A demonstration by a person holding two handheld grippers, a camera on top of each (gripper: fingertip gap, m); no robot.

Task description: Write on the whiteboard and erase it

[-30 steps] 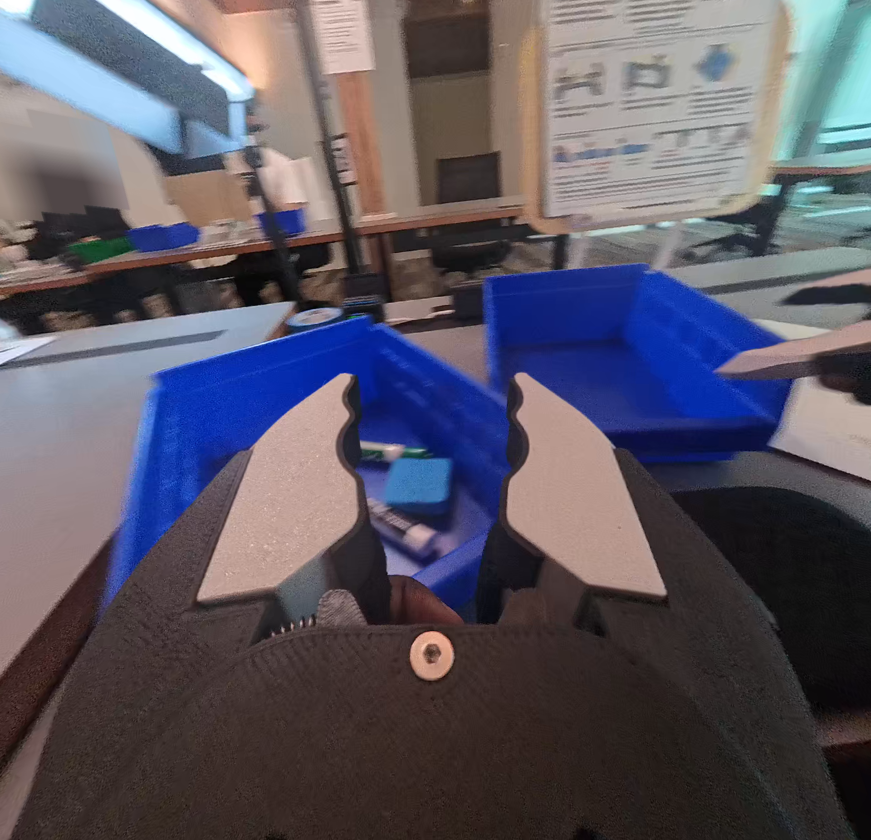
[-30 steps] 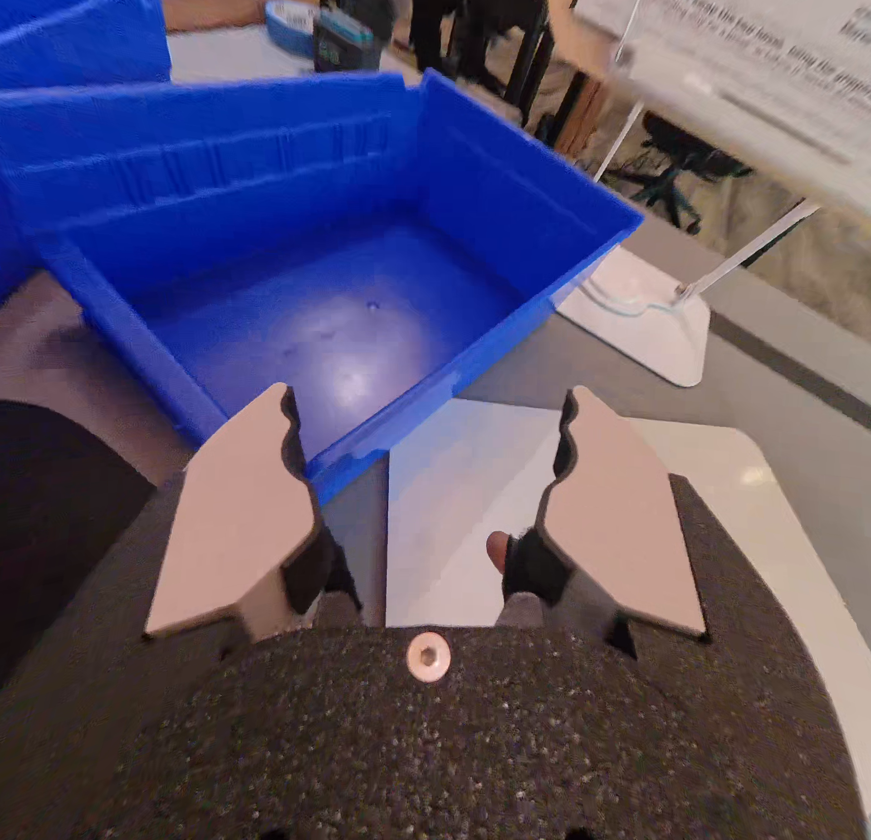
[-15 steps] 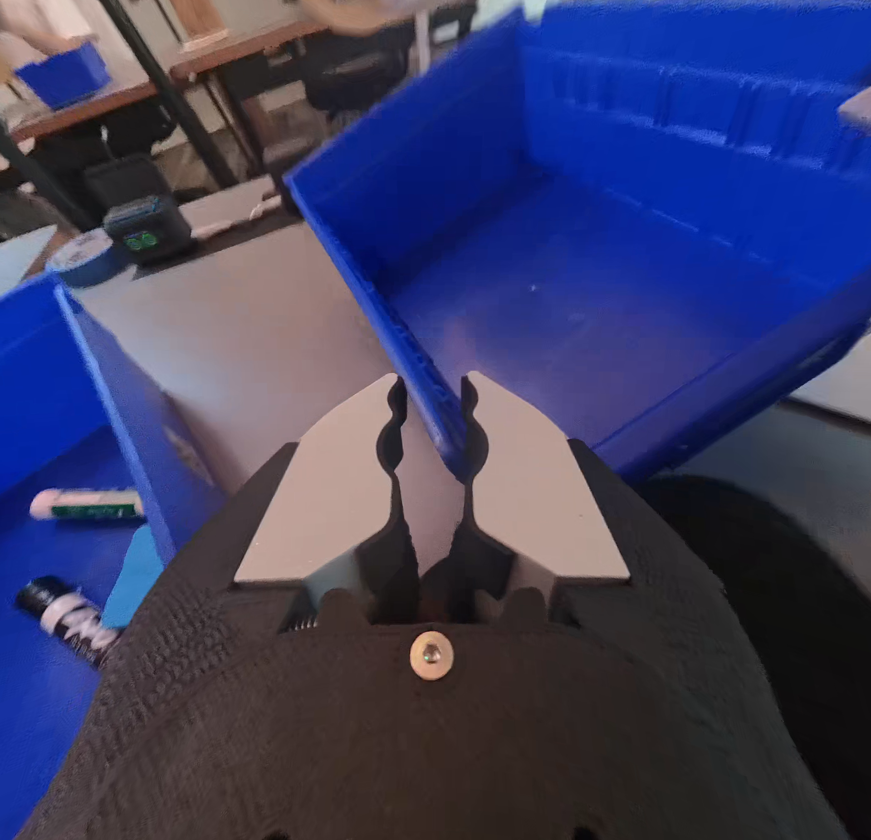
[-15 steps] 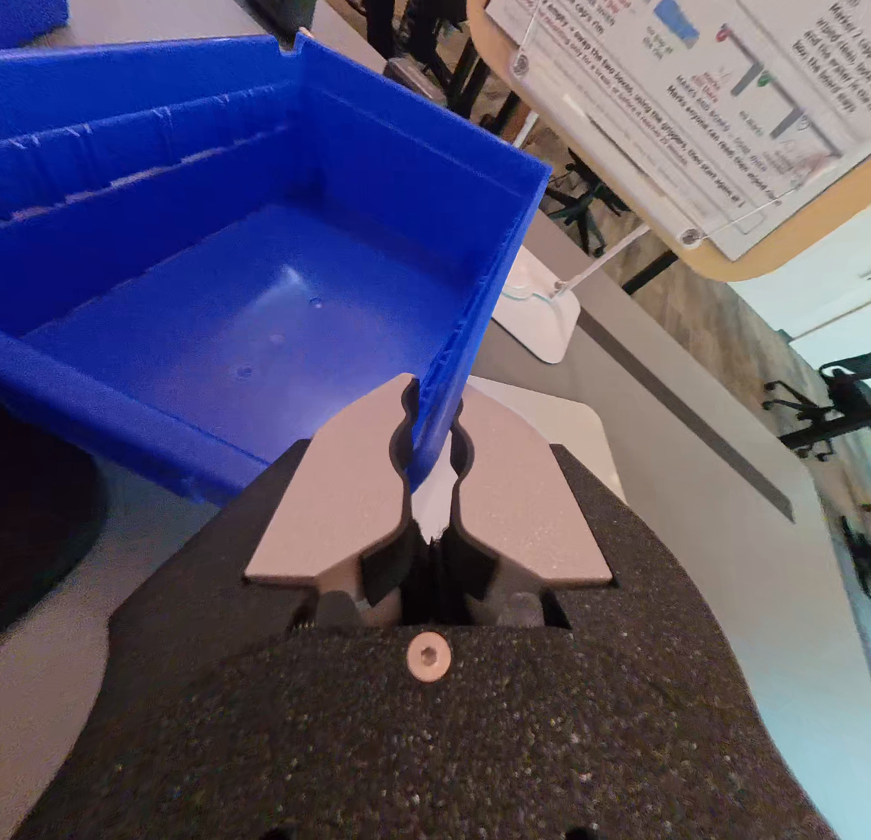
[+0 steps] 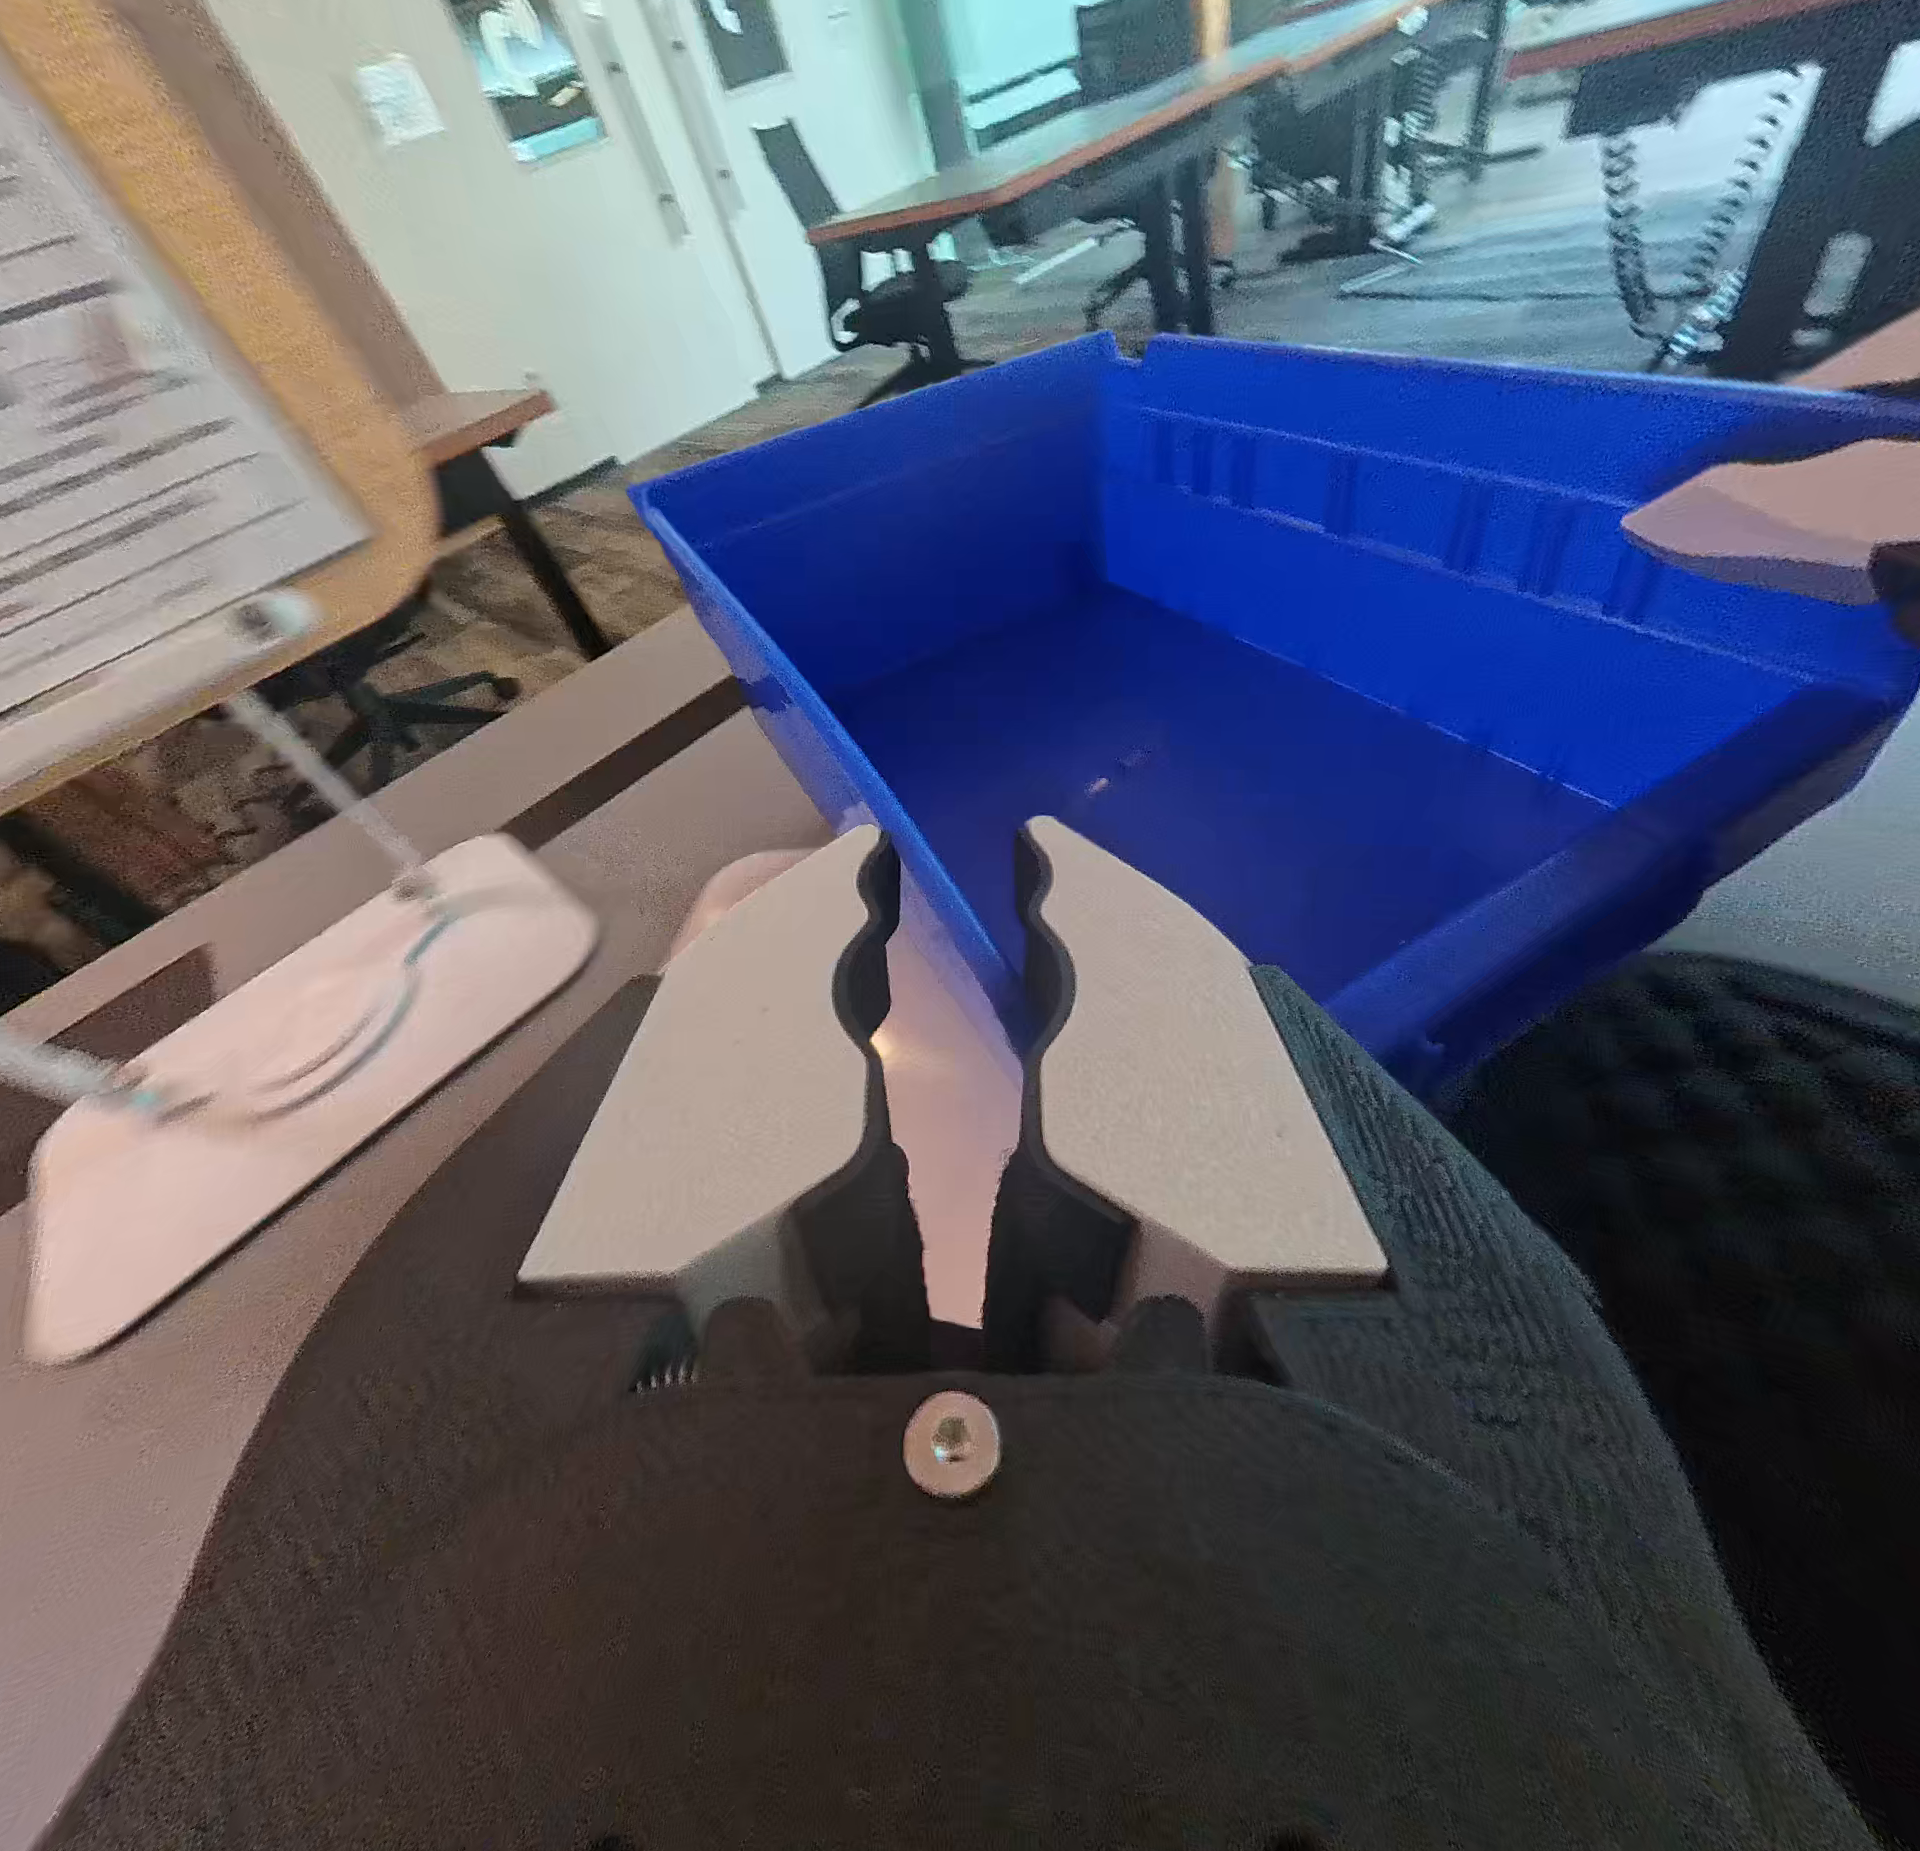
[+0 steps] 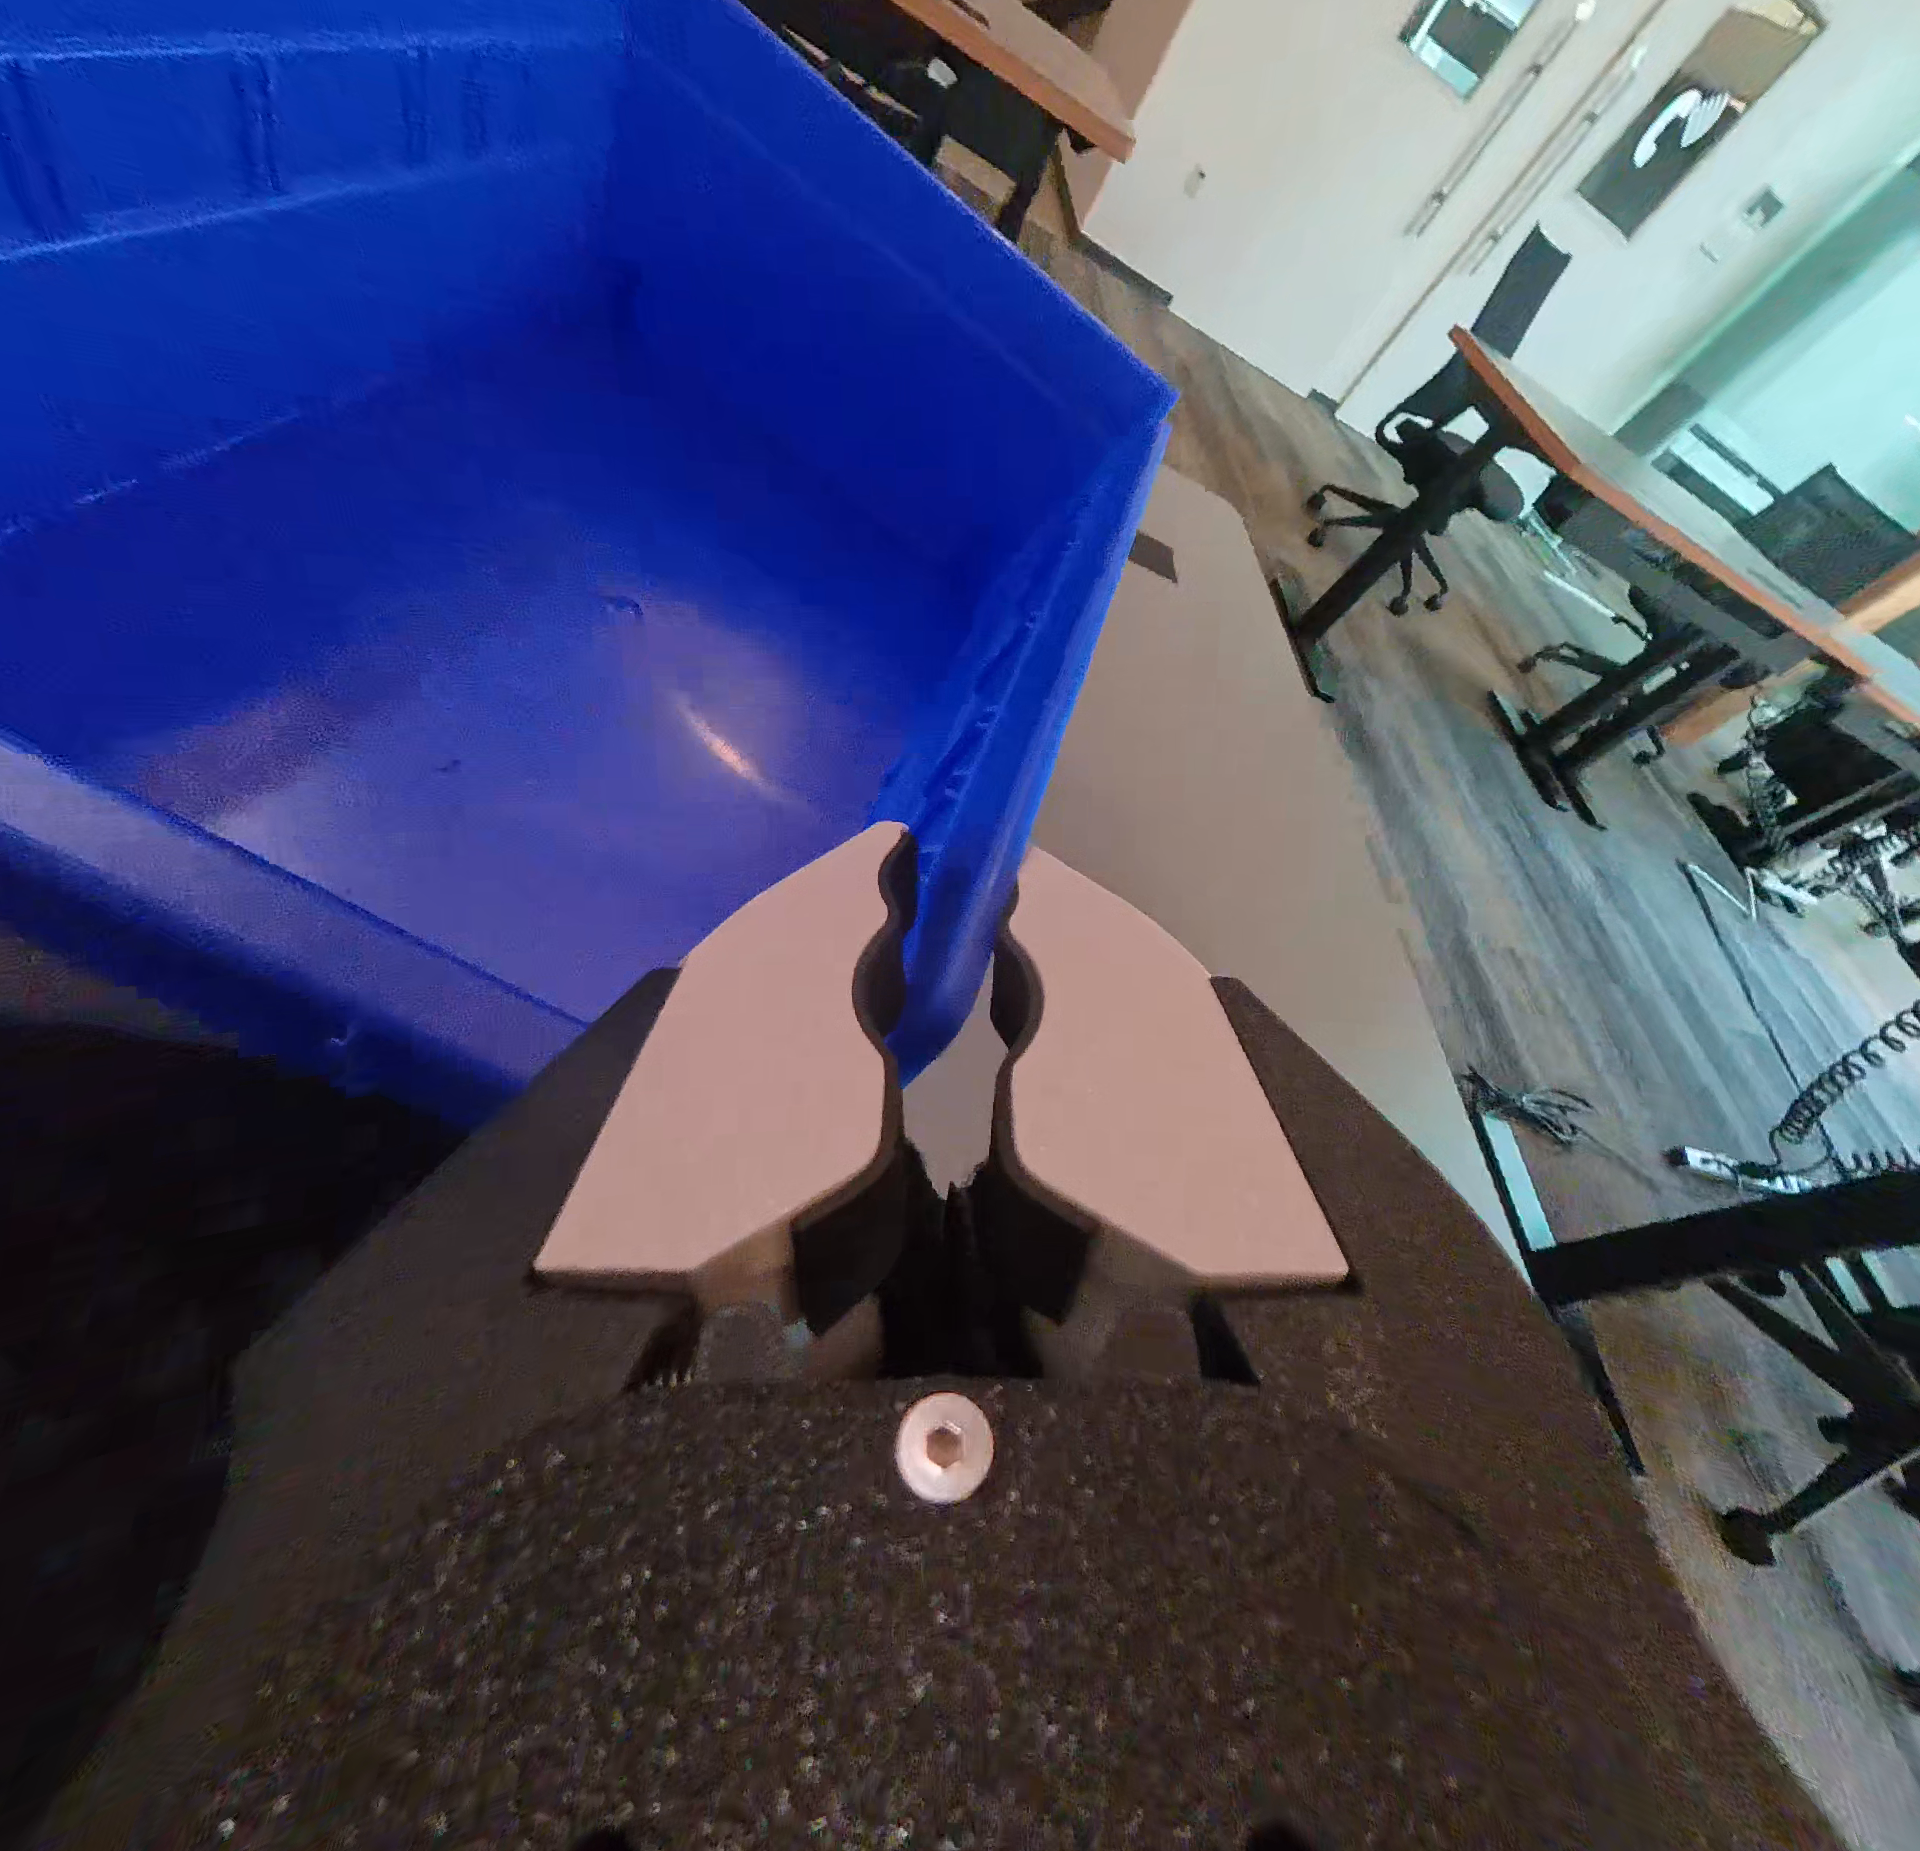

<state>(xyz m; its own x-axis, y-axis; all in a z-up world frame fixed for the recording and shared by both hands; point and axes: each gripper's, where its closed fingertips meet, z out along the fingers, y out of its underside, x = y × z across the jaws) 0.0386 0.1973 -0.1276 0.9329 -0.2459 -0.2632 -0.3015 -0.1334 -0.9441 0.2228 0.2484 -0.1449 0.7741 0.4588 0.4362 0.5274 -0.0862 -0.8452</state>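
Note:
An empty blue bin [image 5: 1351,513] is held between both grippers. My left gripper [image 5: 951,856] is shut on the bin's left side wall near its front corner. My right gripper [image 6: 961,866] is shut on the bin's [image 6: 416,554] right side wall, and one of its fingers [image 5: 1756,544] shows at the far right of the left wrist view. The bin looks tilted and off the grey table [image 5: 644,721]. A white surface [image 5: 935,1157], probably the whiteboard, shows under the left fingers. No marker or eraser is in view.
A sign on a wire stand has its white base [image 5: 312,1053] on the table to the left, with the placard [image 5: 125,430] above. A dark rounded object [image 5: 1714,1178] lies near the bin's front. Desks and office chairs [image 6: 1434,513] stand beyond the table edge. The left gripper's tips are roughly 20 cm from the right gripper's. My left gripper is the nearer one to the placard [image 5: 125,430]: about 30 cm, against 40 cm.
Both grippers went from open to shut on the empty bin's side walls. The views have swung right with the bin; the other bin with markers and eraser has left view.

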